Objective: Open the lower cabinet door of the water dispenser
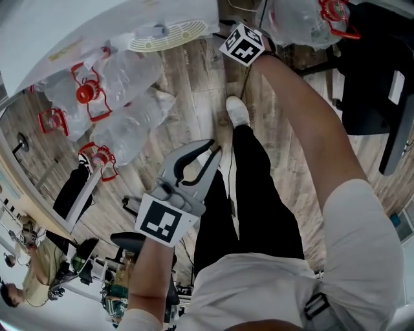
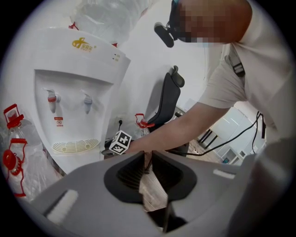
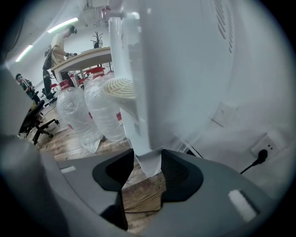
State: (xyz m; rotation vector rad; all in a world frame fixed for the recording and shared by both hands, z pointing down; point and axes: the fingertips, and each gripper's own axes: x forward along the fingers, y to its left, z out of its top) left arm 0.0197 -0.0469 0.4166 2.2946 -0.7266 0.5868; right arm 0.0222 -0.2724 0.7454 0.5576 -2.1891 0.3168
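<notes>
The white water dispenser [image 2: 78,83] stands at the left of the left gripper view, its drip tray [image 2: 74,146] under two taps. My right gripper [image 3: 148,169] is shut on the bottom edge of the white cabinet door [image 3: 134,92], which rises edge-on from between the jaws. In the head view only that gripper's marker cube [image 1: 242,44] shows, beside the dispenser's drip tray [image 1: 167,35]; its jaws are hidden. My left gripper [image 1: 210,153] hangs back over the floor, shut with nothing in it, well away from the dispenser.
Several large clear water bottles [image 1: 123,97] with red caps lie left of the dispenser, with another [image 1: 304,19] at the right. A black office chair [image 1: 375,71] stands right. My leg and white shoe [image 1: 237,110] are below the dispenser. A wall socket [image 3: 263,155] sits behind.
</notes>
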